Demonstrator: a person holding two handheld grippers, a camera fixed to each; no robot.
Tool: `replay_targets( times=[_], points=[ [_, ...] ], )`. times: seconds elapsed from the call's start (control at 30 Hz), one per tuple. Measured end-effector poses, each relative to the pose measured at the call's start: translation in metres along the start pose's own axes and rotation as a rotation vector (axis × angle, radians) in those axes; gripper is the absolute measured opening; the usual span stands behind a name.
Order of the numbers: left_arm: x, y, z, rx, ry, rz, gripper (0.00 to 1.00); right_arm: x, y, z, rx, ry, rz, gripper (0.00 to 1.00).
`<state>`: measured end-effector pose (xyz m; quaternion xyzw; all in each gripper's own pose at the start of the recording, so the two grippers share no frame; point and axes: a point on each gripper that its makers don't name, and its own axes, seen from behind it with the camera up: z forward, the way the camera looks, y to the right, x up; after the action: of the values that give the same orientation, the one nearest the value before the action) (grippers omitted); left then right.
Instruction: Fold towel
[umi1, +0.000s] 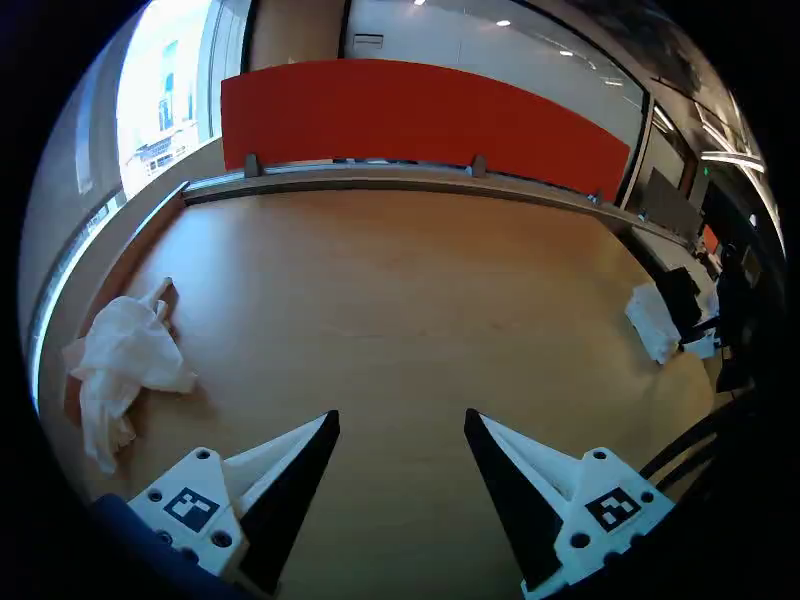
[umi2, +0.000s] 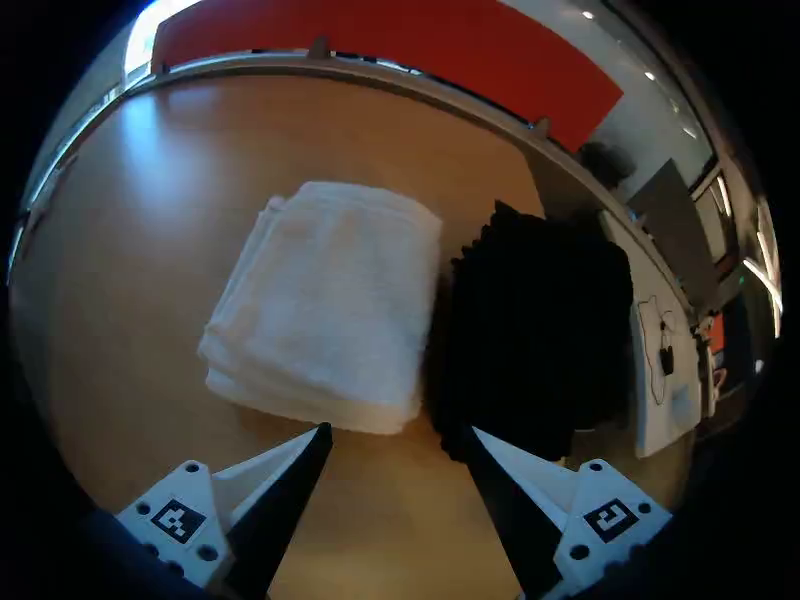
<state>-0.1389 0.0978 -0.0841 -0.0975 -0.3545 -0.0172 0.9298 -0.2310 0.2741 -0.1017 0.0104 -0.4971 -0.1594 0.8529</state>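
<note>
In the left gripper view a crumpled white towel (umi1: 125, 365) lies at the far left of the wooden table (umi1: 400, 300), near its edge. My left gripper (umi1: 400, 425) is open above bare wood, right of that towel, holding nothing. At the far right edge of that view sit a folded white towel (umi1: 655, 320) and a dark one (umi1: 680, 295). In the right gripper view a neatly folded white towel (umi2: 325, 310) lies beside a folded black towel (umi2: 535, 330). My right gripper (umi2: 395, 435) is open just in front of both stacks, empty.
An orange divider panel (umi1: 420, 115) stands along the table's far edge on a grey rail. Windows are at the left. A white desk surface with a cable (umi2: 665, 385) lies beyond the black towel. Office furniture (umi1: 700, 215) stands at the right.
</note>
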Motion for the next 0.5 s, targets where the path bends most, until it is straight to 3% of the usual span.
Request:
replay_targets(
  times=[0.2,0.5],
  points=[
    [0.001,-0.002,-0.002,-0.003,0.008,-0.003,0.93,0.016,-0.004,-0.013,-0.016,0.068,0.024,1.00],
    [0.003,-0.005,-0.004,-0.003,0.023,-0.009,0.93,0.056,-0.005,-0.040,-0.056,0.243,0.119,1.00]
  ],
)
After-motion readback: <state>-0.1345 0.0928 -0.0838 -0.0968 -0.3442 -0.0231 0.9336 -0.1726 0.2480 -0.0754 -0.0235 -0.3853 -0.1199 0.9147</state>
